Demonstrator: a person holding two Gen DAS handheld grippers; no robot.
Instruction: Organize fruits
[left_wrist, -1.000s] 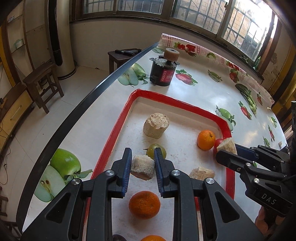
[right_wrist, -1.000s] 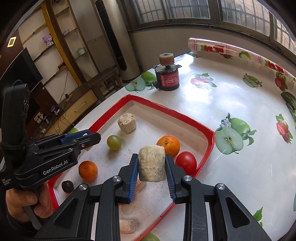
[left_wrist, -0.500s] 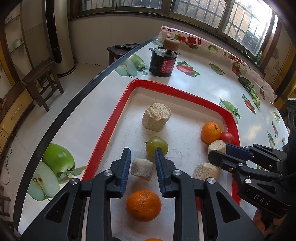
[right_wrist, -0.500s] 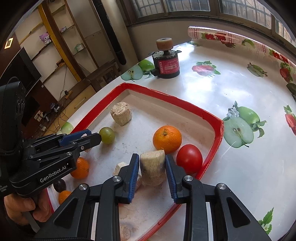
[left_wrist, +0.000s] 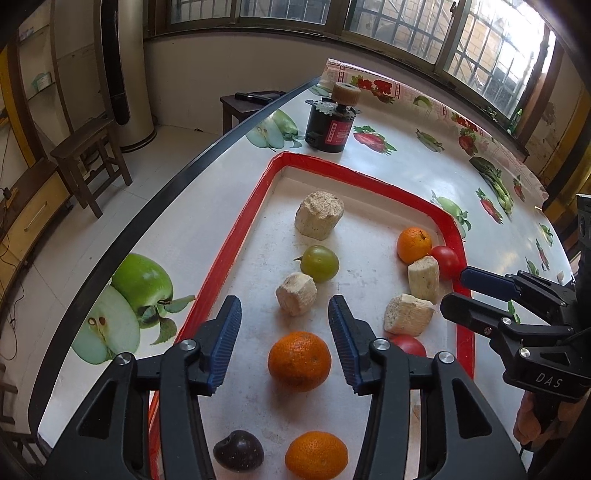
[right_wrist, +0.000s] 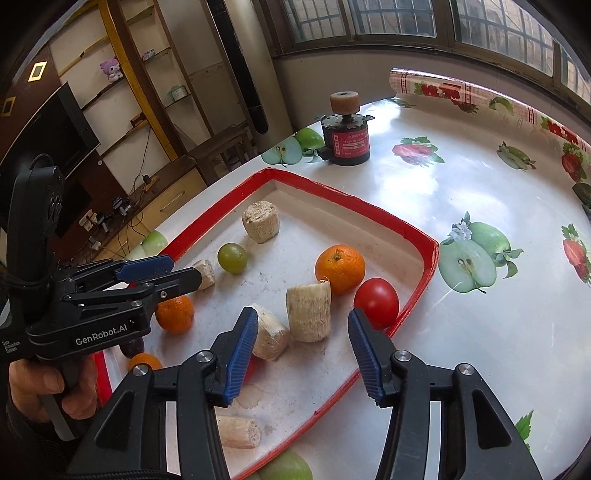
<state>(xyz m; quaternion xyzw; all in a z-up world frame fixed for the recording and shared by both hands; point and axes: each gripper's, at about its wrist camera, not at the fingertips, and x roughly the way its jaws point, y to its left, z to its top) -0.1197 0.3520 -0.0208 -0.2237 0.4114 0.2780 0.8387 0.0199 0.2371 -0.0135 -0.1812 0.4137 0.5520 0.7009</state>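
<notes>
1. A second ago each gripper was clamped on a pale cut chunk; both chunks now stand free on the tray floor and both sets of jaws are spreading apart.
2. The left gripper (left_wrist: 285, 334) has its jaws opening, with nothing pressed between the pads; its released small chunk (left_wrist: 296, 298) sits just ahead of the fingertips, touching the green grape (left_wrist: 320, 263).
3. The right gripper (right_wrist: 303, 341) is likewise opening, pads clear of the tall chunk (right_wrist: 308, 312), which stands upright beside an orange (right_wrist: 340, 269) and close to a red tomato (right_wrist: 376, 302) near the tray's right rim.
4. The red-rimmed tray (left_wrist: 236, 236) lies on the fruit-print table (left_wrist: 388, 162), near its left edge.
5. A larger chunk (left_wrist: 318, 218) stands towards the tray's far left corner.
6. Another chunk (right_wrist: 269, 336) leans by the right gripper's left finger; one more (right_wrist: 238, 431) lies flat near the tray's near rim.
7. In the left wrist view, a mandarin (left_wrist: 299, 360) lies between the left fingers' bases, with a dark plum (left_wrist: 239, 450) and a second mandarin (left_wrist: 316, 455) nearer the tray's near edge.
8. A black motor with a red label (right_wrist: 346, 138) stands on the table beyond the tray's far edge.
</notes>
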